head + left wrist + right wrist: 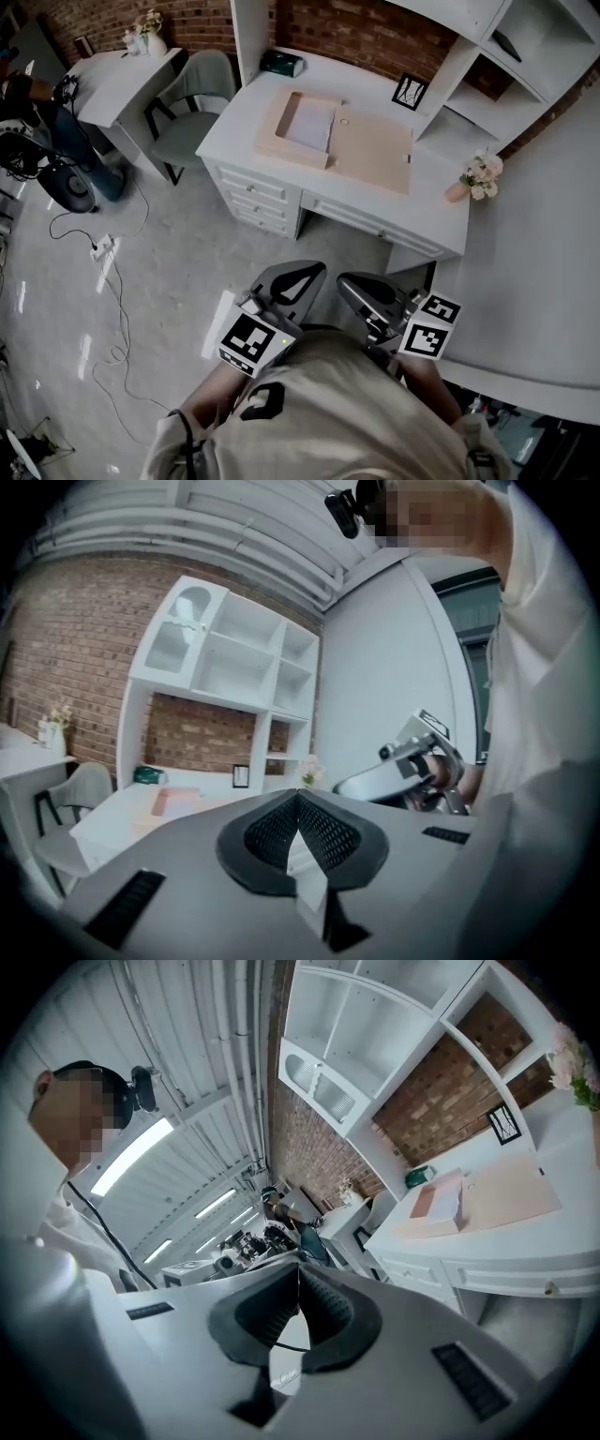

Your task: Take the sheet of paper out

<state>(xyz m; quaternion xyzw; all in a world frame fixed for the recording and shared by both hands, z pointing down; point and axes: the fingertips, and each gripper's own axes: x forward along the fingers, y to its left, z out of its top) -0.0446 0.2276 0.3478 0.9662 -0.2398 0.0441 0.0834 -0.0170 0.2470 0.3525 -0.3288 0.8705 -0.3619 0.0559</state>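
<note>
Left gripper [298, 278] and right gripper [361, 289] are both pressed together, empty. Sheet of paper [310, 127] sits in the box [272, 133] on the table [232, 141], edges hard to make out

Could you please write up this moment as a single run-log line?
stage: pre-grasp | left gripper: shut, empty | right gripper: shut, empty | white sheet of paper: inside open beige cardboard folder on white desk, untouched

Nothing can be read: the cube [251, 341] on the left tongs [298, 797] and the cube [431, 328] on the right tongs [299, 1269] carry only black-and-white square markers.
</note>
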